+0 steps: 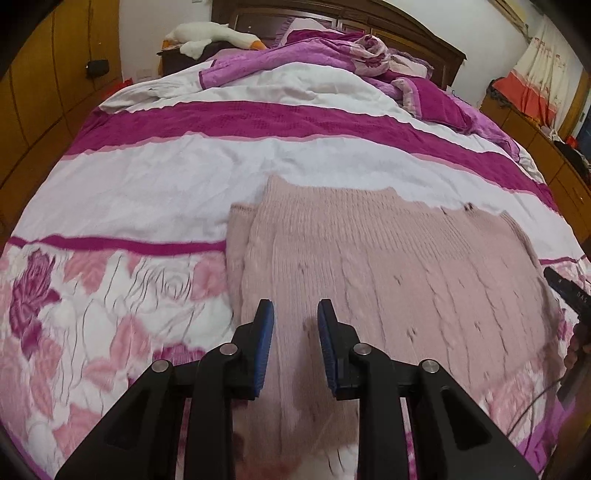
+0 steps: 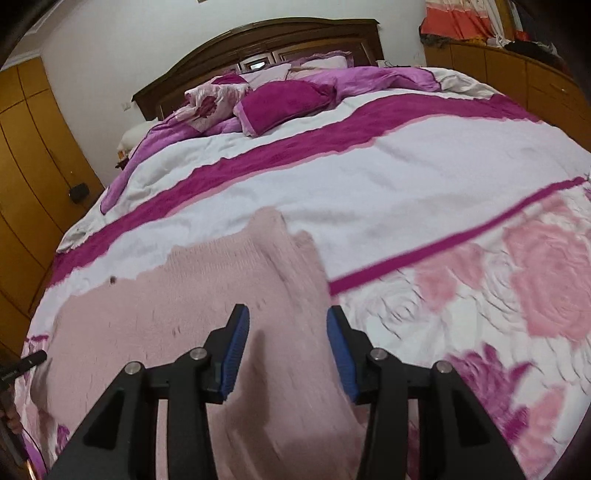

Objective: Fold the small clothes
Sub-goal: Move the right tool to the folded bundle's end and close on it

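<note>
A pale pink knitted sweater [image 1: 388, 266] lies flat on the bed, partly folded, with a layer showing along its left edge. My left gripper [image 1: 295, 314] is open and empty, just above the sweater's near left part. In the right wrist view the same sweater [image 2: 177, 317] lies at the lower left. My right gripper [image 2: 288, 317] is open and empty over the sweater's right edge. The tip of the other gripper shows at the far right of the left wrist view [image 1: 565, 288] and at the far left of the right wrist view [image 2: 22, 365].
The bed has a white, magenta and pink floral cover [image 1: 129, 192]. Crumpled purple bedding and pillows [image 1: 332, 55] lie near the wooden headboard [image 2: 266, 40]. A white plush goose [image 1: 210, 35] sits at the back left. Wooden wardrobes [image 2: 26, 166] and cabinets [image 2: 517, 70] flank the bed.
</note>
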The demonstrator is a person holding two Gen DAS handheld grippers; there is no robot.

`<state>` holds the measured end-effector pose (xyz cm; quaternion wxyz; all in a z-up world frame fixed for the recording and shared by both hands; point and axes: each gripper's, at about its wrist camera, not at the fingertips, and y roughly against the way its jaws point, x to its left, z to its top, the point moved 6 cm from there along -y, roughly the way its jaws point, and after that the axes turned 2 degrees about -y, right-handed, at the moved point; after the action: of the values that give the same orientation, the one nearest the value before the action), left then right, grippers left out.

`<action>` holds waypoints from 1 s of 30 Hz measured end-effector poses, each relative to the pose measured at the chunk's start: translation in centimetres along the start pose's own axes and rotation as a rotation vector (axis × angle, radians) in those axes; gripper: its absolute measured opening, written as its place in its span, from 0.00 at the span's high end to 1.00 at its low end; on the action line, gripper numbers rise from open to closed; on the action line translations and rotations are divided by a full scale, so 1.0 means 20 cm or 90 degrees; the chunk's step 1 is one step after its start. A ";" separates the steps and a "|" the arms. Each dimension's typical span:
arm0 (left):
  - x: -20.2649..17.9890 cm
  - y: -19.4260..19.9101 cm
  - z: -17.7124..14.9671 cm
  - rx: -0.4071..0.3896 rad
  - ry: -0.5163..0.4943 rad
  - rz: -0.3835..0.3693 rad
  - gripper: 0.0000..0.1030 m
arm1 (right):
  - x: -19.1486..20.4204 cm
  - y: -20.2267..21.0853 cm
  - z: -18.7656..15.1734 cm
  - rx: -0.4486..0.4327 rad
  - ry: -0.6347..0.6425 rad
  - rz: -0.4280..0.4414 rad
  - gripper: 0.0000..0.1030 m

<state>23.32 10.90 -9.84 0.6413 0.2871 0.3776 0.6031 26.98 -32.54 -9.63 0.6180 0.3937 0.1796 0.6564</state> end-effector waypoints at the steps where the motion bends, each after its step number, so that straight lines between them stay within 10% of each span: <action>1: 0.00 0.02 -0.02 0.001 0.003 -0.002 0.98 | -0.01 0.02 -0.02 0.006 -0.004 0.001 0.55; 30: -0.04 0.06 -0.24 0.017 0.011 0.060 0.97 | -0.09 0.06 -0.42 0.036 -0.099 0.096 0.32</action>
<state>18.73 9.79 -11.42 0.6050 0.3078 0.3770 0.6301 19.85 -32.40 -14.44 0.5674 0.4732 0.1198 0.6631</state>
